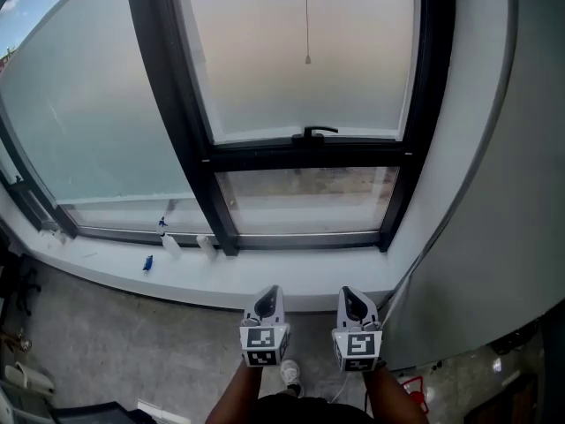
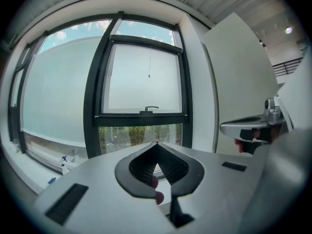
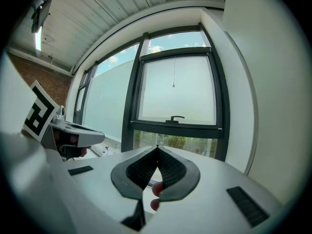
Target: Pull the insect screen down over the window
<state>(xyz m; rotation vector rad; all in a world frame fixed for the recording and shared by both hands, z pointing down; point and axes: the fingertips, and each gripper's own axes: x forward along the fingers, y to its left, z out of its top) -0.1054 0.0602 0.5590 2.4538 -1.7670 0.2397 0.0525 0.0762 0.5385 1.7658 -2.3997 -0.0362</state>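
Closed tight and empty, my left gripper (image 1: 267,294) and right gripper (image 1: 352,291) sit well below the black metal window handle (image 1: 318,132). The thin white pull cord (image 1: 306,16) hangs straight above that handle; the insect screen itself I can't pick out. I'd raise 1 gripper, open it, pinch above the small bead (image 1: 307,60), then draw straight down. The right gripper view shows the cord's top. The head view crops it, but alone shows how far below the handle both grippers sit.
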